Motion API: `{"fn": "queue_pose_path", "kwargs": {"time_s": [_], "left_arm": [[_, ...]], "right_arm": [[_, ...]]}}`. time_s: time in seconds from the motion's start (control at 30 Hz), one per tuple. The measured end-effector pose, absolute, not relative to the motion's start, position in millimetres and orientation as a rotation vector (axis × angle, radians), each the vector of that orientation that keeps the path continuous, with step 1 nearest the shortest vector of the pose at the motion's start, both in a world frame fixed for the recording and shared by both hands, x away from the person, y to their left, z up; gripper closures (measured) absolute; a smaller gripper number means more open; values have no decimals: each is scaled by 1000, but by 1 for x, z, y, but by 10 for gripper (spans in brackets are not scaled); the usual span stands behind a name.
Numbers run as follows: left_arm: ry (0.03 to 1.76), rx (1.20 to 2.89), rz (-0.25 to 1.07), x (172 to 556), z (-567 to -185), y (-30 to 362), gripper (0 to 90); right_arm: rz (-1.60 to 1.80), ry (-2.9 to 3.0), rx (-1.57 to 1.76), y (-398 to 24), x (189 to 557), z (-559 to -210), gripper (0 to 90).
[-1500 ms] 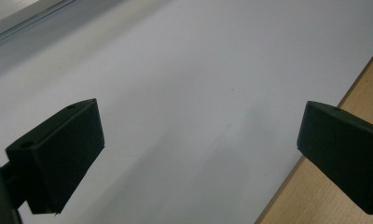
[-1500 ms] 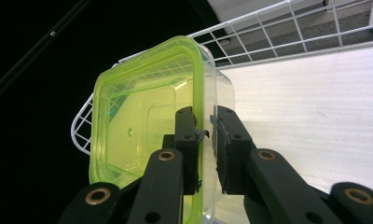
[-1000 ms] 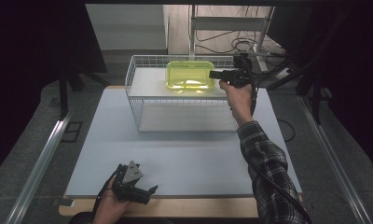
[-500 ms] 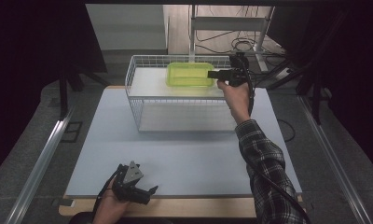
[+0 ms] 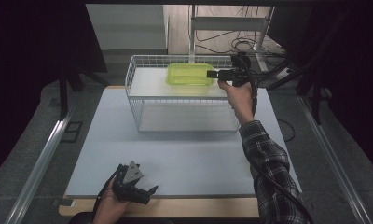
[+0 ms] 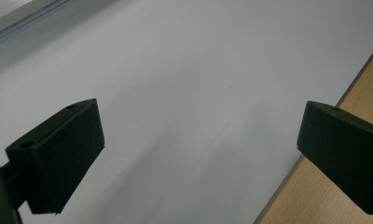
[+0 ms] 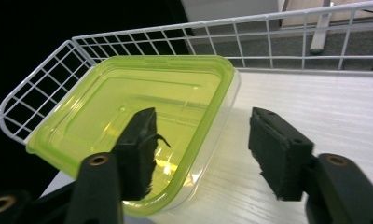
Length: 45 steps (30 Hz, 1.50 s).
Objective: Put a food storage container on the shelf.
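Atop the wire rack (image 5: 180, 100), the right tool (image 7: 201, 154) has just released, straddling the green container's (image 7: 142, 107) near rim

Glossy translucent plastic container (image 7: 142, 116) lies in a white-coated wire basket (image 7: 44, 84).

Near corner of green container (image 7: 142, 135) was cut off by bottom edge and partly hidden behind one black jaw in right gripper view. Wire basket (image 7: 44, 88) ran out past right edge. In high view, left gripper (image 5: 137, 190) tips too small to judge.
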<state>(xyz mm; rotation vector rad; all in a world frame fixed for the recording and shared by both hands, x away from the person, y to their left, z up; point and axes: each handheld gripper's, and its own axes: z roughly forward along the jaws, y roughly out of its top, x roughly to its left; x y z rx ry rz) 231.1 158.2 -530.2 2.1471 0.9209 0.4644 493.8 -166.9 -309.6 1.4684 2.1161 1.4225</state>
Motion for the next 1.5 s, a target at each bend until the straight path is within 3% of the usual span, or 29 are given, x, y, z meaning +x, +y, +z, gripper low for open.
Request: {"fn": "queue_pose_path", "kwargs": {"time_s": [0.47,1.5], "left_arm": [[929,2109,464,231,-530,160,13],[942,2102,461,233,-530,162,11]], "right_arm": [[1443,2179,1322,-173,472,-309,227],[1381,2284,999,-178,407,-327,103]]}}
